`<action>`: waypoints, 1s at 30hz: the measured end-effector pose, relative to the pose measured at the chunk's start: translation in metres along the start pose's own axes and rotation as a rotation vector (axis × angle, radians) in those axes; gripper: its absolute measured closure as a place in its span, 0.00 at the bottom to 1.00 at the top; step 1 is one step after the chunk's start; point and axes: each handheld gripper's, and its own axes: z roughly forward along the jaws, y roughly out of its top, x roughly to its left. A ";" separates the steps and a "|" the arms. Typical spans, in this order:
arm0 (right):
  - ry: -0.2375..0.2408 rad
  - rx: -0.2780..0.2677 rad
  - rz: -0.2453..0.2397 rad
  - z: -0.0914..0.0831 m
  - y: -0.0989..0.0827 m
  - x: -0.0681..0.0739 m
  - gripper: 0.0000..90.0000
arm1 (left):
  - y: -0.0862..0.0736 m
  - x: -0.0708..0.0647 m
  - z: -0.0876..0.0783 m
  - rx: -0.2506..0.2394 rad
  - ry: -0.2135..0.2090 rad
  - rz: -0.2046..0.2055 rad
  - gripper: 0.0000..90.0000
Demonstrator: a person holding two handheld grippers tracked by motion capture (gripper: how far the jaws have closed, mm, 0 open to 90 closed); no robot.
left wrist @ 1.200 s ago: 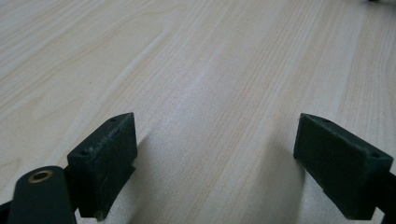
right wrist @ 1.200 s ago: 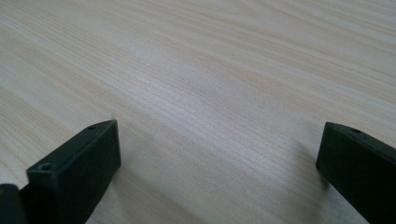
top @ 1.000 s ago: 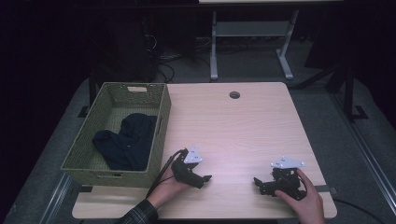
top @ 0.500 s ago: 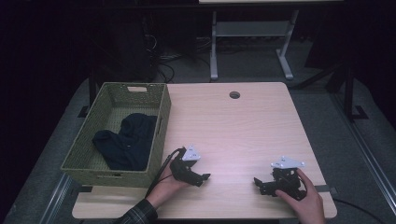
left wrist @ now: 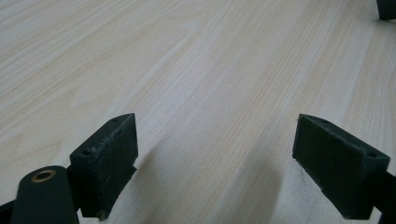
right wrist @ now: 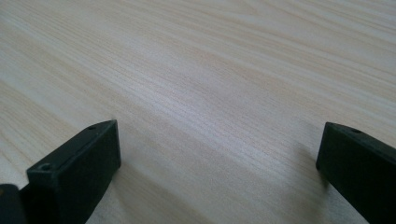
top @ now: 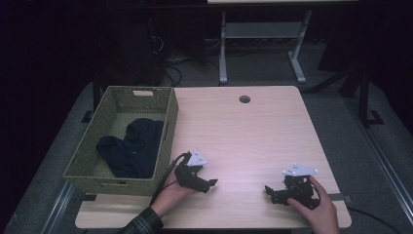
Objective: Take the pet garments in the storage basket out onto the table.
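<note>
— Pale wood grain is running across the whole worktop [top: 253,131], and both tools are resting on its near edge. What is lying in the woven basket [top: 168,127] at the left?

— Dark cloth [top: 130,148], bunched up on the basket floor; its folds are blending together in the dim light, so I cannot tell what kind of garment it is.

— How is the left tool [top: 203,184] standing?

— A hand [top: 171,192] is gripping it just right of the basket, with a plaid sleeve [top: 141,226] getting cut off by the bottom edge. In the left gripper view its jaws are gaping wide over bare wood, holding nothing. A dark corner [left wrist: 385,8] is poking in at the top right there, too cropped to identify.

— And the right tool [top: 278,194]?

— It is sitting near the right end of the worktop, well apart from the left one, under the other hand [top: 319,209]. The right gripper view is showing its jaws spread wide too, empty, with the right jaw partly running out of the picture.

— Anything beyond the worktop?

— A round hole [top: 244,99] is sitting near the far edge; past it, pale frame legs [top: 263,46] and cables [top: 170,68] are fading into darkness.
</note>
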 end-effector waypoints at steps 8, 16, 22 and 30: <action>0.001 0.000 -0.001 0.000 0.000 0.000 0.00 | 0.000 0.002 -0.004 -0.013 0.006 -0.011 0.15; 0.001 0.000 -0.003 0.000 0.000 0.000 0.00 | 0.002 0.001 -0.009 -0.019 0.002 -0.013 0.15; 0.002 -0.001 -0.003 0.000 0.000 0.000 0.00 | 0.004 0.000 -0.010 -0.018 -0.003 -0.011 0.15; 0.003 -0.001 -0.004 0.000 0.000 0.000 0.00 | 0.006 0.000 -0.013 -0.023 -0.005 -0.010 0.15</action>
